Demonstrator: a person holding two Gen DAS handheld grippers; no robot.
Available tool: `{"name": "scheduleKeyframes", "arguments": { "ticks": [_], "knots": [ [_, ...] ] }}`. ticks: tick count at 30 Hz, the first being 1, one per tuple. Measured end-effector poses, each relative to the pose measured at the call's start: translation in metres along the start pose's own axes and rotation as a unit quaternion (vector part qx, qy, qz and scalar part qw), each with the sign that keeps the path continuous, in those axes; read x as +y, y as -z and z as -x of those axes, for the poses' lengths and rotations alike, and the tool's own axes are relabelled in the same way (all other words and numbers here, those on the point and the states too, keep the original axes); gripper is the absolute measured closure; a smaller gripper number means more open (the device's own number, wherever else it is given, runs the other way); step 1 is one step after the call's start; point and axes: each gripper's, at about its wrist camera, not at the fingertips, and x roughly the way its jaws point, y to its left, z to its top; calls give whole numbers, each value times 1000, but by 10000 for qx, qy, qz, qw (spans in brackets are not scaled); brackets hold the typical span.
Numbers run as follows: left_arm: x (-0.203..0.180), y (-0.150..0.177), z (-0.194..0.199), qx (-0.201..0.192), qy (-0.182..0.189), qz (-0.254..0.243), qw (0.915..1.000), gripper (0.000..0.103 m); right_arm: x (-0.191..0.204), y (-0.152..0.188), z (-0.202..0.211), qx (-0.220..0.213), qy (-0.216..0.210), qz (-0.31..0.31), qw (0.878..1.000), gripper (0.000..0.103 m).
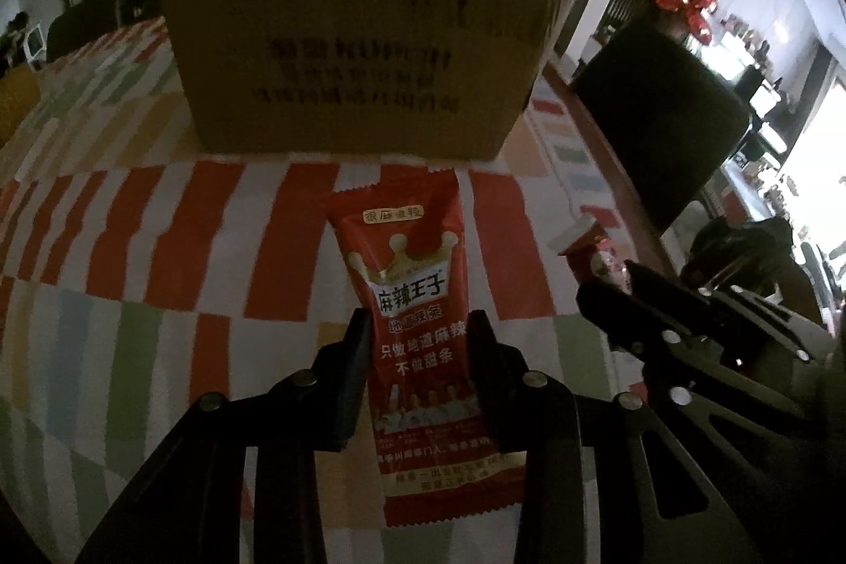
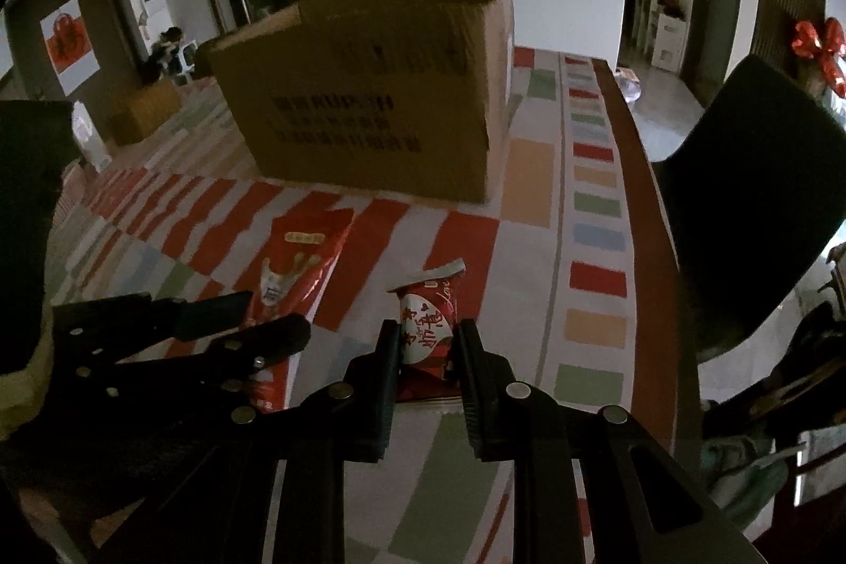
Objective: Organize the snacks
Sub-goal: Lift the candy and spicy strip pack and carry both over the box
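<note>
Clamped in my left gripper (image 1: 417,331) is a long red snack packet (image 1: 417,299) with a crown and white lettering on its face; the black fingers (image 1: 354,368) press on both of its long edges, and its top end points toward the cardboard box (image 1: 349,62). Beside it, my right gripper (image 2: 427,342) pinches a smaller red snack pouch (image 2: 428,326) between its pads, with the pouch's crimped top sticking up above the fingertips. Both snacks sit over the red-and-white striped band of the patterned tablecloth (image 2: 534,178); the smaller pouch is nearer the table's right edge. Whether either touches the cloth I cannot tell. That open-topped box stands further back on the table, printed side facing me, near the right edge. A dark chair (image 2: 756,194) sits just off that edge.
</note>
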Motion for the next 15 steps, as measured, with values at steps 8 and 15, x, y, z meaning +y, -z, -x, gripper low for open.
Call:
{"name": "scheduleKeyframes", "arguments": {
  "ticks": [8, 15],
  "knots": [
    [20, -21, 34, -346, 183, -12, 9992, 67, 17, -22, 17, -292, 68, 51, 9995, 80],
    [35, -46, 58, -674, 272, -94, 9973, 67, 33, -53, 35, -635, 166, 91, 9978, 80]
  ]
}}
